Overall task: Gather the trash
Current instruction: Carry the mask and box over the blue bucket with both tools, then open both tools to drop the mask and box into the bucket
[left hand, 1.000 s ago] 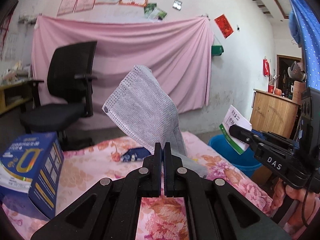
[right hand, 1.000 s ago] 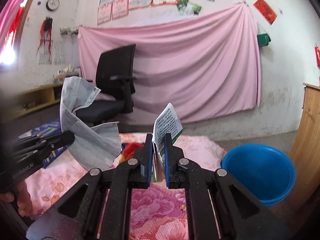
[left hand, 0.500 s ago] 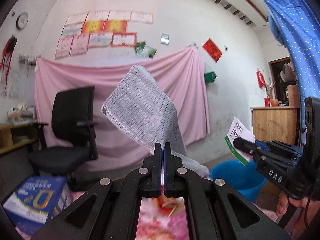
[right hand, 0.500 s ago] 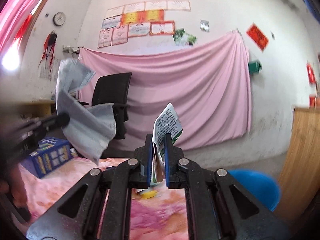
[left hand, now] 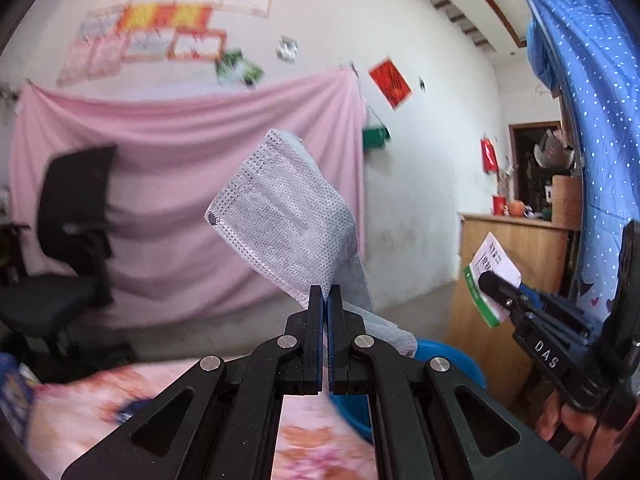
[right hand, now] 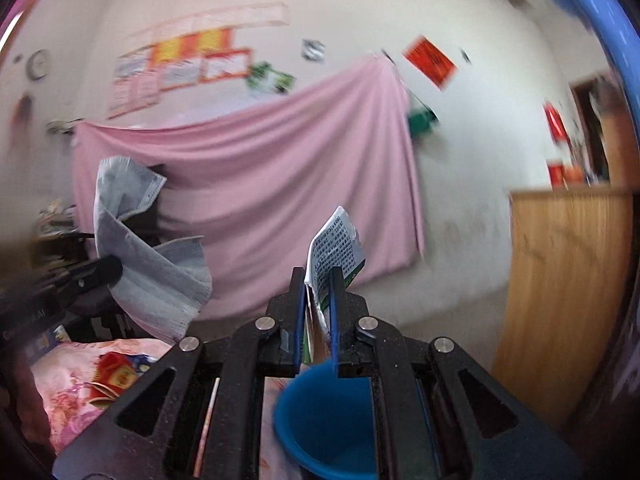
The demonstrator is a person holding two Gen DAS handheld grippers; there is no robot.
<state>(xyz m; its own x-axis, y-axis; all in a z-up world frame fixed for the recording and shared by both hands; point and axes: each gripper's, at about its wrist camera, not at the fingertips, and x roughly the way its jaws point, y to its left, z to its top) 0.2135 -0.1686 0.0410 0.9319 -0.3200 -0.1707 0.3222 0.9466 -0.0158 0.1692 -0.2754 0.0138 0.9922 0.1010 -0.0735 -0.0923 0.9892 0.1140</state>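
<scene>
A pink cloth hangs in wide folds across the white back wall, with blurred papers pinned above it and a red square sheet to its right. A black office chair stands at the left before the cloth. A wooden cabinet stands at the right, and a floral pink bedspread covers the surface low in both views.

A blue bucket sits low on the floor just beyond the right gripper, its open mouth under the fingertips; in the left view only part of its rim shows.

The left gripper has its fingers pressed together on a grey face mask. The mask is a woven, dotted fabric, creased and folded over, standing up from the tips with a white hem along one edge and a second flap drooping to the right. From the right wrist it shows as a curled, crumpled sheet held up in the air to the left of the bucket.

The right gripper is clamped on a small packet, white with dense dark print and a green edge, torn at the top and standing upright above the bucket. A red wrapper lies on the bedspread.
</scene>
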